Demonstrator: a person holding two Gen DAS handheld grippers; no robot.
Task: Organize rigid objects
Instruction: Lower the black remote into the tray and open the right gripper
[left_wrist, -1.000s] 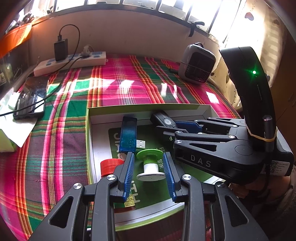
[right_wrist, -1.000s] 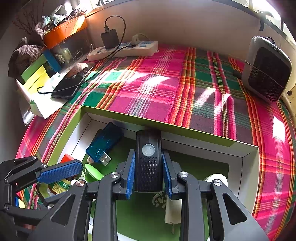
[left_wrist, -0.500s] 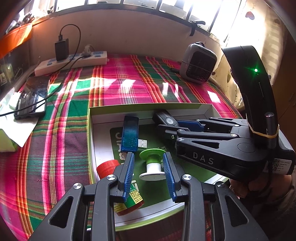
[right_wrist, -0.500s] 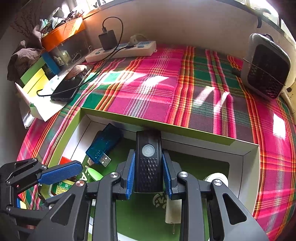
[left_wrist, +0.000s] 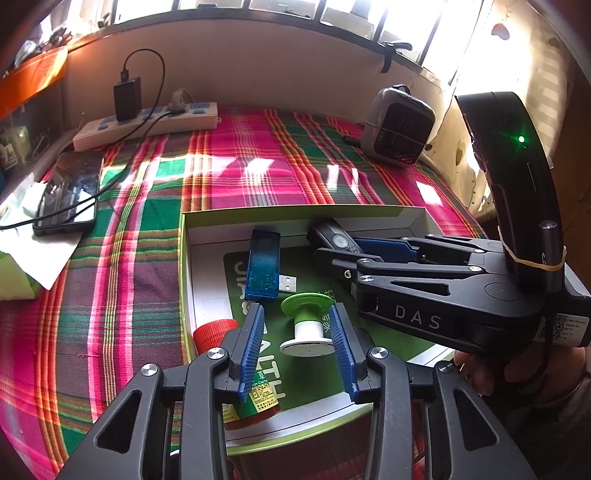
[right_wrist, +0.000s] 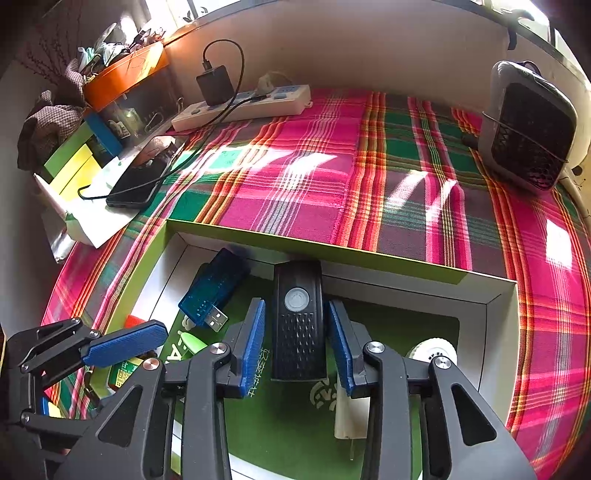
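Plaid cloth (left_wrist: 258, 177) w/ sun patches, beige wall (left_wrist: 277, 81), windows (left_wrist: 332, 11) above, power strip (left_wrist: 147, 123)

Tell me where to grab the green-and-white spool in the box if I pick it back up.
Take the green-and-white plastic spool by its narrow white stem, coming from the near side, above. It lies tilted, green flange away, white flange near; both flanges are wider than the stem, so pads there should not slip off.
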